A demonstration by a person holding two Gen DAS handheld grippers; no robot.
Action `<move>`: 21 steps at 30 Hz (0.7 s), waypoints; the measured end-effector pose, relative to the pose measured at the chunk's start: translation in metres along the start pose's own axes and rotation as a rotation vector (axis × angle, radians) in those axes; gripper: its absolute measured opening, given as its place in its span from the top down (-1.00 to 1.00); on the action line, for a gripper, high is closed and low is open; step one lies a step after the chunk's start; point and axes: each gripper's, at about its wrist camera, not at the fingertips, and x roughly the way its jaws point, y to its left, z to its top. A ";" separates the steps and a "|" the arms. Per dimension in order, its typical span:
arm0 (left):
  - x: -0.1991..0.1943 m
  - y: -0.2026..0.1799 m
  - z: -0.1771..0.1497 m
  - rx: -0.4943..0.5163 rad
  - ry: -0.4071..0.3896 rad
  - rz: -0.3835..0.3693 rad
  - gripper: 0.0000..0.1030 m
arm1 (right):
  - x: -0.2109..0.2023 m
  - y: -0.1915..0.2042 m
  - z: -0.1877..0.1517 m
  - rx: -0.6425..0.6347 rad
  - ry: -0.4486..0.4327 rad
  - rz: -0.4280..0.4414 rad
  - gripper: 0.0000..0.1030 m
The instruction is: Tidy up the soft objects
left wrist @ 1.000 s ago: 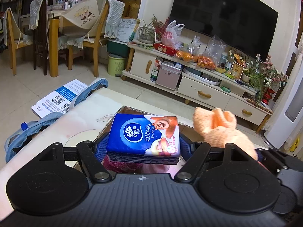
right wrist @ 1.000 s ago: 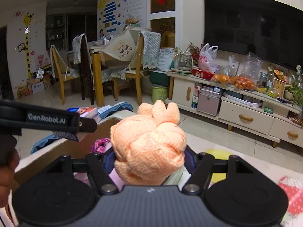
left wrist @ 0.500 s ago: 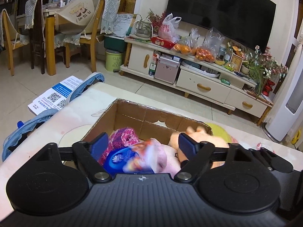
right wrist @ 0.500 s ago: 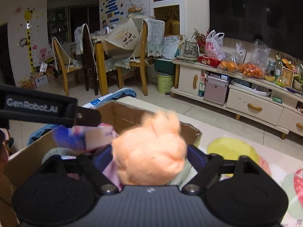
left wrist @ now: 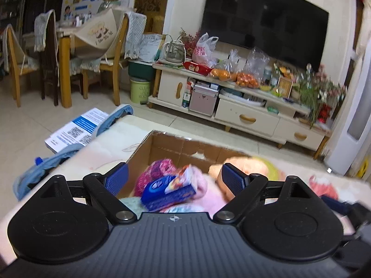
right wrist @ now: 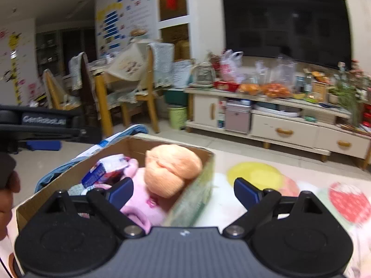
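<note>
Over the open brown cardboard box [left wrist: 162, 149] both of my grippers now stand spread and empty. A second ago my left gripper [left wrist: 174, 178] clamped the blue rectangular tissue pack [left wrist: 168, 191], and my right gripper [right wrist: 183, 190] squeezed the peach-orange knitted ball of cloth [right wrist: 172, 169]. Both sets of jaws have just been opening, and neither pad touches anything now; the tissue pack lies below and between the left pads, tilted on the pile inside the box, while the orange ball sits against the box's right wall, ahead of my right fingers.

So, as I judge it, two more soft things are stowed, and this drop is finished.

Tilted corner-up, the tissue pack leans on a pale pink plush piece [right wrist: 141, 199] beside a magenta woolly bundle [left wrist: 154, 170]. Round and ribbed, the orange ball rests on the same pink plush, its top about level with the rim. Motion blur softens everything inside, so I cannot tell what else lies underneath. The box looks fairly full already.
</note>
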 end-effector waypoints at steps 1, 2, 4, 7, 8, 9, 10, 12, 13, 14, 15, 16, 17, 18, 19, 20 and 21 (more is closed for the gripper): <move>-0.002 -0.002 -0.003 0.025 0.002 0.012 -1.00 | -0.005 -0.001 -0.002 0.011 0.000 -0.023 -0.96; -0.005 -0.005 -0.007 0.049 0.001 0.021 -1.00 | -0.011 -0.002 -0.004 0.020 -0.005 -0.041 -0.98; -0.012 -0.010 -0.014 0.089 -0.006 0.028 -1.00 | -0.020 -0.006 -0.006 0.041 -0.011 -0.059 -0.98; -0.024 -0.014 -0.028 0.125 0.000 0.025 -1.00 | -0.035 -0.011 -0.010 0.085 -0.010 -0.082 -0.98; -0.028 -0.015 -0.032 0.132 0.006 0.021 -1.00 | -0.040 -0.012 -0.012 0.095 -0.011 -0.090 -0.98; -0.033 -0.016 -0.037 0.138 0.012 0.016 -1.00 | -0.045 -0.012 -0.014 0.104 -0.010 -0.098 -0.98; -0.037 -0.017 -0.042 0.142 0.017 0.011 -1.00 | -0.050 -0.012 -0.016 0.108 -0.007 -0.104 -0.98; -0.045 -0.018 -0.049 0.149 0.022 0.004 -1.00 | -0.057 -0.010 -0.021 0.109 0.001 -0.118 -0.98; -0.048 -0.019 -0.051 0.152 0.023 0.002 -1.00 | -0.063 -0.009 -0.024 0.110 0.002 -0.127 -0.98; -0.053 -0.019 -0.053 0.154 0.024 0.001 -1.00 | -0.068 -0.007 -0.027 0.107 0.004 -0.132 -0.98; -0.057 -0.019 -0.055 0.153 0.024 0.001 -1.00 | -0.073 -0.006 -0.030 0.102 0.004 -0.133 -0.98; -0.059 -0.019 -0.055 0.149 0.024 0.000 -1.00 | -0.077 -0.004 -0.032 0.098 0.006 -0.133 -0.98; -0.063 -0.019 -0.056 0.146 0.024 -0.002 -1.00 | -0.082 -0.002 -0.034 0.096 0.009 -0.135 -0.98; -0.066 -0.019 -0.058 0.143 0.023 -0.005 -1.00 | -0.086 -0.001 -0.036 0.095 0.009 -0.137 -0.98; -0.069 -0.019 -0.058 0.142 0.023 -0.007 -1.00 | -0.091 0.001 -0.039 0.091 0.006 -0.139 -0.98; -0.072 -0.018 -0.058 0.142 0.023 -0.006 -1.00 | -0.096 0.003 -0.040 0.086 0.001 -0.142 -0.98; -0.072 -0.018 -0.058 0.143 0.023 -0.004 -1.00 | -0.101 0.005 -0.042 0.081 0.002 -0.143 -0.98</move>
